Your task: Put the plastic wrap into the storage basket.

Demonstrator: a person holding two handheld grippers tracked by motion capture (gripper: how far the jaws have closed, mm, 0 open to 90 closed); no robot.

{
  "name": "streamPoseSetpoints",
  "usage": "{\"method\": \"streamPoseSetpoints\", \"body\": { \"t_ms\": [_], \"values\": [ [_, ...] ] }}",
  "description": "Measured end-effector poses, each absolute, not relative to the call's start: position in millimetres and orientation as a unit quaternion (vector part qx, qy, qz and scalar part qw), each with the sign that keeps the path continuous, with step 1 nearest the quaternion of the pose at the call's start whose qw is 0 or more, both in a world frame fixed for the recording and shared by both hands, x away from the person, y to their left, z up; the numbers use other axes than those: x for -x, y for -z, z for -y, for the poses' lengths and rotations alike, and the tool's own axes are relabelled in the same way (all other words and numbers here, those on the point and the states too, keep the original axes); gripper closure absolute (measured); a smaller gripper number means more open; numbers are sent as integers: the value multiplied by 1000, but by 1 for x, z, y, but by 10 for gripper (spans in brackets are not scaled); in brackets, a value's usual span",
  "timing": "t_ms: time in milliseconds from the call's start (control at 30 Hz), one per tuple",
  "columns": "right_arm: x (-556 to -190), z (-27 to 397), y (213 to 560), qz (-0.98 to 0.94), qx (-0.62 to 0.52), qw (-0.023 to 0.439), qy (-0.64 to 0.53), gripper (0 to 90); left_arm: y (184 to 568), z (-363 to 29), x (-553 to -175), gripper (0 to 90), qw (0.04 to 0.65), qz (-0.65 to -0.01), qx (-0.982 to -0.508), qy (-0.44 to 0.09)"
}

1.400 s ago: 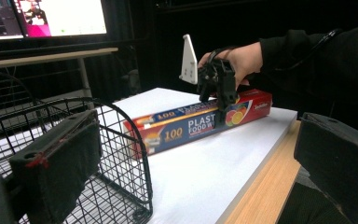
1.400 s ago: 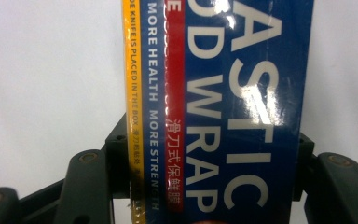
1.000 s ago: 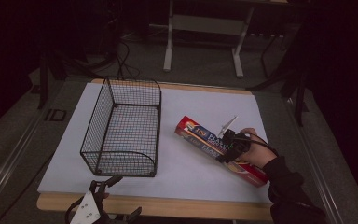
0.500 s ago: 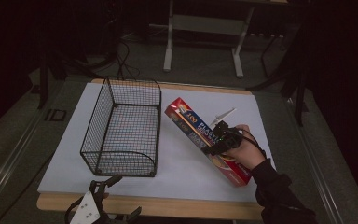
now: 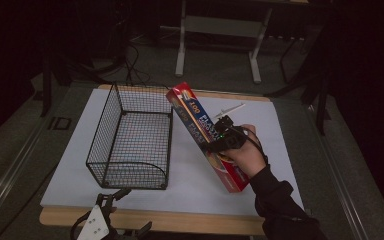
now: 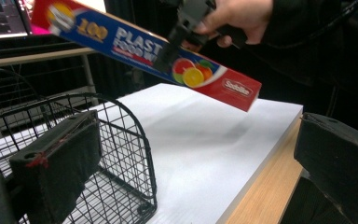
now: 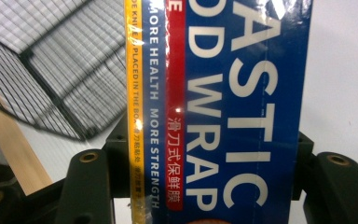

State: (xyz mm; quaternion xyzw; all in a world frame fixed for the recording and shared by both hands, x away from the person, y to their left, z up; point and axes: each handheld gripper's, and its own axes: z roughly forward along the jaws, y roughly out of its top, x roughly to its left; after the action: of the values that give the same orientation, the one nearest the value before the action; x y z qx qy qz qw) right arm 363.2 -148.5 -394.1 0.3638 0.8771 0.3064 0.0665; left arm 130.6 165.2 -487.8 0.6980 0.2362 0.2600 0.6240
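The wrap box (image 5: 206, 135) hangs tilted in the air, clear of the desk (image 5: 260, 120), its far end raised beside the basket's (image 5: 130, 137) right wall. The right gripper (image 5: 222, 139) has its jaws clamped across the box's middle. Picking up looks done; if the basket is the goal, carrying over and lowering remain. The left gripper (image 5: 112, 200) waits at the desk's near edge, jaws apart, holding nothing.
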Motion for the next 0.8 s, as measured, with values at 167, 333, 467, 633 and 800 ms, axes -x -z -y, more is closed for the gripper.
{"method": "streamPoseSetpoints", "body": {
  "t_ms": [167, 333, 467, 633, 800],
  "values": [
    [-362, 126, 380, -878, -357, 81, -309, 403, 488, -166, -131, 14, 620, -238, -701, -259],
    [-364, 104, 365, -870, -361, 94, -323, 403, 488, -166, -131, 14, 618, -242, -702, -260],
    [-369, 88, 354, -863, -367, 103, -332, 403, 489, -166, -132, 14, 618, -246, -700, -259],
    [-381, 66, 342, -852, -381, 102, -344, 402, 489, -167, -132, 14, 611, -252, -703, -262],
    [-389, 44, 333, -844, -387, 111, -355, 403, 489, -168, -132, 14, 614, -254, -701, -261]
  ]
}}
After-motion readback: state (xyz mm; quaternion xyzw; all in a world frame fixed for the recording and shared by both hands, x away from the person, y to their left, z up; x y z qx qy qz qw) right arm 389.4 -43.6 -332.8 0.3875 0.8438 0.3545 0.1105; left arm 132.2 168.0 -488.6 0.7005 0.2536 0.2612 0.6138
